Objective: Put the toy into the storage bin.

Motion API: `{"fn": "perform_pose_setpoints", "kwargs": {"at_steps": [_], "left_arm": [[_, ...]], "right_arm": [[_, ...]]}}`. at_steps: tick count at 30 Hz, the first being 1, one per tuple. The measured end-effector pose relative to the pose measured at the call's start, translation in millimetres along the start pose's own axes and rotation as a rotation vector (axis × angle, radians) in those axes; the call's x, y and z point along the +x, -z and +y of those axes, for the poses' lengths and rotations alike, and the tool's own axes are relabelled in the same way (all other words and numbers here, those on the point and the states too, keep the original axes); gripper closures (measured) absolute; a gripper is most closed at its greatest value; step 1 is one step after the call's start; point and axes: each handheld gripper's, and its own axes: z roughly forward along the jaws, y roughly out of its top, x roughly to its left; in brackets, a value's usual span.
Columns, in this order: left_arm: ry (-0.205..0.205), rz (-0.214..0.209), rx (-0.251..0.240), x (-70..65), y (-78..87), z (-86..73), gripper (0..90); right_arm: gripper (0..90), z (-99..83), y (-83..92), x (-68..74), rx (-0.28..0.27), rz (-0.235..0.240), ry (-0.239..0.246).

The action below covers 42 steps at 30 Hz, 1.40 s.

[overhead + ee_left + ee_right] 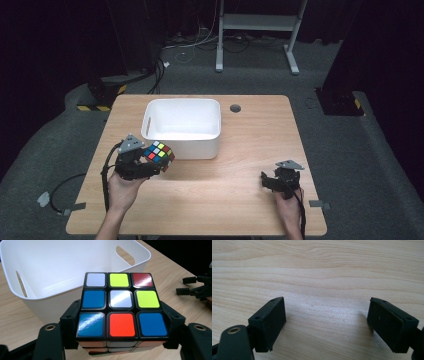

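A colourful puzzle cube (159, 154) is held just above the wooden table (240, 150), with my left gripper (150, 164) shut on it. In the left gripper view the cube (121, 307) sits clamped between the two black jaws, its top face showing white, yellow, red, blue and orange squares. Directly behind it stands an empty white bin (182, 126), whose near wall (47, 305) is close to the cube. My right gripper (272, 180) rests near the table's front right; its jaws stand wide apart over bare wood (324, 322) with nothing between them.
A round cable hole (235, 108) lies in the table right of the bin. The other gripper (197, 287) shows at the far right in the left gripper view. Cables trail off the table's left edge (95, 165). A white desk frame (257, 30) stands on the floor beyond.
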Motion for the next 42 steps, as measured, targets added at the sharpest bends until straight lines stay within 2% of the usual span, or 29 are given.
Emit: {"fn": "perform_pose_setpoints", "kwargs": {"at_steps": [8, 17, 42], "left_arm": [[0.004, -0.007, -0.016, -1.1, 3.5, 11.4, 33.4], [-0.006, -0.022, -0.040, -2.2, 7.8, 31.1, 33.4], [-0.020, -0.042, -0.066, 5.5, 7.1, 73.4, 33.4]], "right_arm": [[15.1, -0.3, 0.3, 0.5, -0.001, 0.003, 0.002], [15.1, -0.5, 0.4, 1.0, 0.000, 0.005, 0.002], [15.1, -0.6, 0.5, 1.2, 0.000, 0.006, 0.001]]}}
